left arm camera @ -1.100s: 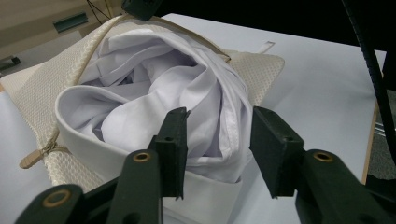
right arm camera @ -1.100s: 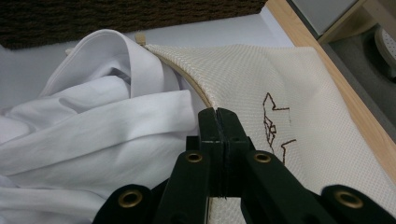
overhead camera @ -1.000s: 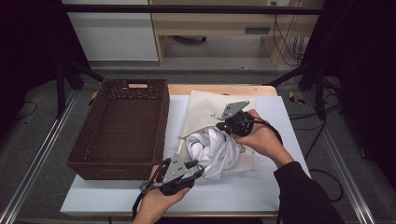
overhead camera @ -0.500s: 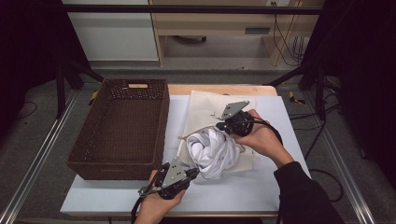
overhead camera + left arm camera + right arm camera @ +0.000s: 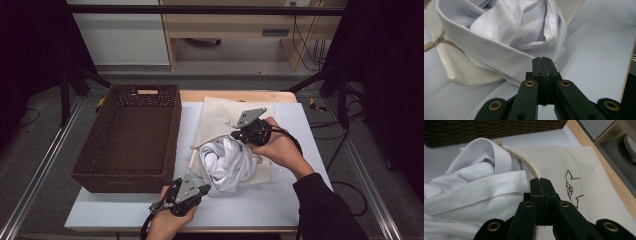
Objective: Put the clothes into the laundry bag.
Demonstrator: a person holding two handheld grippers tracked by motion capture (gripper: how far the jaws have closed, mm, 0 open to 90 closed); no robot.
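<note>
A crumpled white shirt lies in the mouth of a cream mesh bag on the white table. My left gripper is low at the shirt's near edge. In the left gripper view its jaws have just been closing and now stand together on the shirt's hem, with the bag under it. My right gripper is at the bag's far side. In the right gripper view its jaws pinch the bag's corded rim beside the shirt.
A dark woven basket stands left of the bag, and its wall shows in the right gripper view. Bare white tabletop lies to the right and front. A wooden strip runs along the table's far edge.
My left gripper has sunk toward the table, and its jaws have closed at the shirt's near edge. The right gripper, the bag and the shirt have stayed put.
</note>
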